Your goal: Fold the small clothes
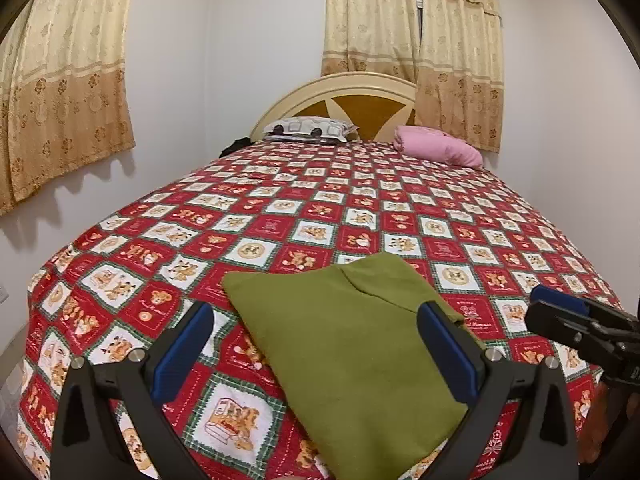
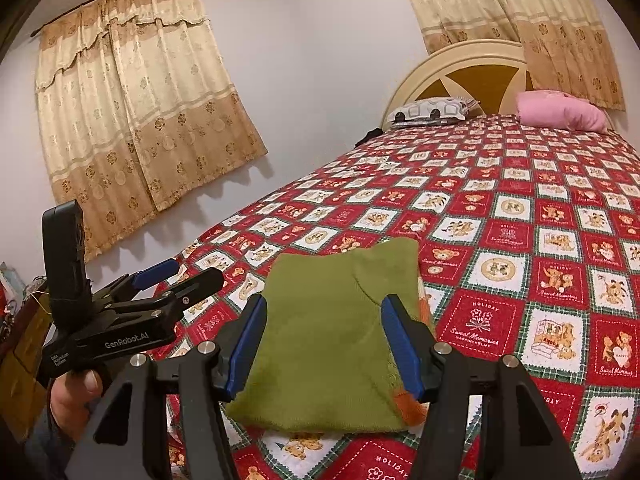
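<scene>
Both pairs of jaws stand released, gaping wide and grasping nothing. The left gripper [image 1: 316, 344] and the right gripper [image 2: 324, 344] each hang just above the green garment [image 1: 344, 344], which lies between their spread fingers in both wrist views, apparently untouched.

The garment looks already folded into a compact, roughly rectangular packet, so the step in hand seems to be a last tidy or a letting go. To do it well, I would keep the jaws apart and level, lift straight up off the garment instead of dragging sideways, and press any raised edge flat with one finger pad only; a sideways pull could slide the top layer and open the fold.

The garment is a soft olive-green knit with a fuzzy surface. A curved seam runs down from its far edge, and an orange trim [image 2: 410, 404] peeps out at its near right corner. It lies on the bed [image 1: 460, 208], on the red-and-white bear quilt, near the foot end and well apart from the pillows beyond it.
</scene>
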The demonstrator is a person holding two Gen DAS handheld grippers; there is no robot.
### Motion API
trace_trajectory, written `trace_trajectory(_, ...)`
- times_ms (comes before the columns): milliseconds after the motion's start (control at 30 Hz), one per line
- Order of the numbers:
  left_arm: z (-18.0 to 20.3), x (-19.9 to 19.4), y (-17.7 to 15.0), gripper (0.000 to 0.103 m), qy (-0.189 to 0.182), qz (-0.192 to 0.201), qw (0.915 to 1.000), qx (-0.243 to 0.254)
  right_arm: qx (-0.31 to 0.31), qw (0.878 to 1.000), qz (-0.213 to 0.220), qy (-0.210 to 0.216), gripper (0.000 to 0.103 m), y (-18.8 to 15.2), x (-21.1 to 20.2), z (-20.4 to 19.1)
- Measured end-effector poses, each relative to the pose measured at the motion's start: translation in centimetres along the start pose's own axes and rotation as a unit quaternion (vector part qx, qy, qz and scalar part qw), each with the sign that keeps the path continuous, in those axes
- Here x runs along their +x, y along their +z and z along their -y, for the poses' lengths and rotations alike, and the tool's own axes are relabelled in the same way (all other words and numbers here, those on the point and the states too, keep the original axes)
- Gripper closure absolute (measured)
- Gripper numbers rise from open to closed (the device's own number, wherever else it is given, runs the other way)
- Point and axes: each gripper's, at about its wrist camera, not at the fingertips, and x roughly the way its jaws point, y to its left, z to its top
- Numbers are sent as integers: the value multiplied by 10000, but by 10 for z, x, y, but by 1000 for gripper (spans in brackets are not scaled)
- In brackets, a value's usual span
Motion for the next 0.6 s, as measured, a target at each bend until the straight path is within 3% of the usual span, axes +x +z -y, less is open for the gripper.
trace_trajectory(600, -5, -1, -1, 0, 221, 12, 9998, 23, -139, 9999, 30, 63, 42, 1, -4, -13)
